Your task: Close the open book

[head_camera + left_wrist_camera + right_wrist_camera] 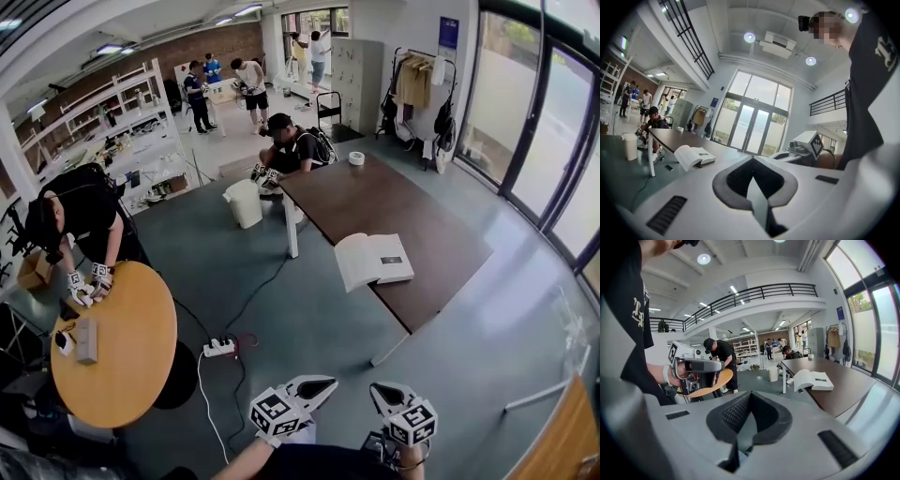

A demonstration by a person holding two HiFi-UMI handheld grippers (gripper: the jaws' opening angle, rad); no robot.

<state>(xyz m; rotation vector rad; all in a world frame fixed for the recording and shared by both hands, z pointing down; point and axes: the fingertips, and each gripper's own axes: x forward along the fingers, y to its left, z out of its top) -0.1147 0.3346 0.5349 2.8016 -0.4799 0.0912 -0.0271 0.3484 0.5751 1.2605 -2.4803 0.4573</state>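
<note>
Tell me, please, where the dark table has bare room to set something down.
The dark table is bare between the open book and the tape roll, and from the book to its near corner. A person crowds its far left corner.

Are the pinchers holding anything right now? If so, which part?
Nothing is held. The left gripper and the right gripper are both shut and empty; the open book lies untouched on the brown table, well away from them.

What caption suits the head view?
Shut and empty, the left claw and right claw face an open white paper book on a dark brown rectangular table.
</note>
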